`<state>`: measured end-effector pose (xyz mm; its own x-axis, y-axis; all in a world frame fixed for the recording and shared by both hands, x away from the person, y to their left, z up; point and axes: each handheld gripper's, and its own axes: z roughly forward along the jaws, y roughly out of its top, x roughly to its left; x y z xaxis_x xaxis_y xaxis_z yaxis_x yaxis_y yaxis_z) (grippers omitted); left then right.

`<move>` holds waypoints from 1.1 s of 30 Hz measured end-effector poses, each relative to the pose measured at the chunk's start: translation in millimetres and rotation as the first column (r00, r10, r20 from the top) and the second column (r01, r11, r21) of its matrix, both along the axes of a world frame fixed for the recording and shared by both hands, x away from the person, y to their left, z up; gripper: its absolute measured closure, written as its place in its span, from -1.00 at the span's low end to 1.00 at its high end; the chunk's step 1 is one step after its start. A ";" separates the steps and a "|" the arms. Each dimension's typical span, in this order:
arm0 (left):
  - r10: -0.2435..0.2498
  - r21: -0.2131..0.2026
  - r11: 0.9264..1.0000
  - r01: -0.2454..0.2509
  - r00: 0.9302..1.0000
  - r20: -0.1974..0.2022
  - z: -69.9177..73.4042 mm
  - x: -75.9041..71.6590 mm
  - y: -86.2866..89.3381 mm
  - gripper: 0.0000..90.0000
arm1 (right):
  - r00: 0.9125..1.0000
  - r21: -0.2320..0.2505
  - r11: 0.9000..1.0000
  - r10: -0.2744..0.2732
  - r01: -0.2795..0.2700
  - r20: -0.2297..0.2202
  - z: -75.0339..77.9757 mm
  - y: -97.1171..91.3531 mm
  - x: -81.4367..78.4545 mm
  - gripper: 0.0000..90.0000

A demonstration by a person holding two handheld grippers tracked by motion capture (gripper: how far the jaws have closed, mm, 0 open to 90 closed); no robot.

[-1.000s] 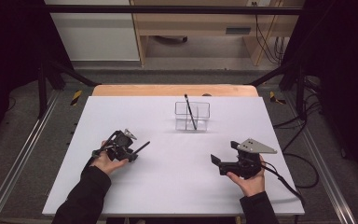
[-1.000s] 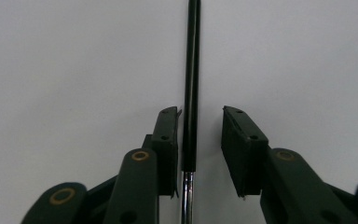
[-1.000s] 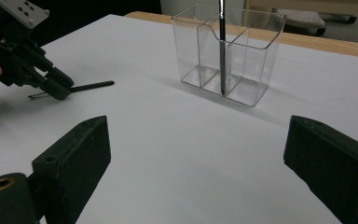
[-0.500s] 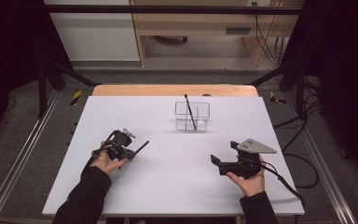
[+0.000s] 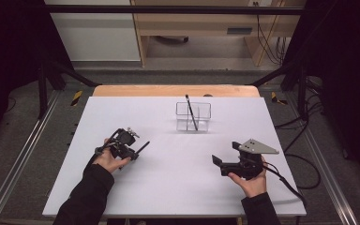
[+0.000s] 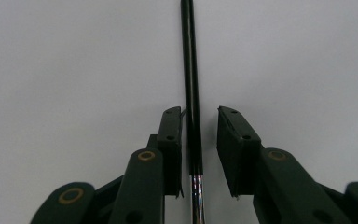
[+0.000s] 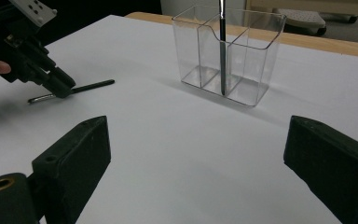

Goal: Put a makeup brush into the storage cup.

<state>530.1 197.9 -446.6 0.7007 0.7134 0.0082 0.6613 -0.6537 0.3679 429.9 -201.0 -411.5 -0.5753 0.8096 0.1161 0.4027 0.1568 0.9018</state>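
A thin black pen (image 6: 189, 70) with a silver end lies flat on the white table (image 5: 178, 187). My left gripper (image 6: 200, 112) straddles it, open. One pad (image 6: 171, 135) rests against the pen and a gap shows at the other pad. In the high view the left gripper (image 5: 132, 152) sits at the table's left and the pen (image 5: 143, 146) sticks out toward the right. The right gripper view shows the left gripper (image 7: 63, 88) over the pen (image 7: 91, 86). My right gripper (image 7: 196, 123) (image 5: 216, 161) stands wide open and empty at the right. A clear divided holder (image 5: 193, 117) (image 7: 228, 51) holds a second black pen (image 5: 191, 111).
The holder stands at the table's far middle, near the wooden back edge (image 5: 168, 90). A cable (image 5: 286, 180) trails from the right gripper off the table's right side. Bare white surface lies between the two grippers.
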 end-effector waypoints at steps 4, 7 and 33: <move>-0.002 0.010 1.000 0.002 1.000 -0.013 -0.9 0.2 -0.7 0.58 | 1.000 0.003 1.000 0.000 0.000 0.000 0.9 -0.8 -0.4 -0.83; 0.001 0.011 1.000 -0.001 1.000 -0.025 -0.5 0.6 0.5 0.63 | 1.000 0.004 1.000 0.001 -0.001 -0.001 0.9 -0.7 -0.2 -0.83; -0.047 0.024 0.999 0.047 0.999 0.005 3.2 -6.4 -0.4 0.85 | 1.000 -0.022 0.999 0.025 -0.025 -0.016 3.1 4.6 1.5 -0.85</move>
<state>523.8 197.5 -443.4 0.7331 0.6795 0.0293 0.6277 -0.6925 0.3555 431.4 -196.5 -408.4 -0.5935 0.7976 0.1076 0.4125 0.1867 0.8916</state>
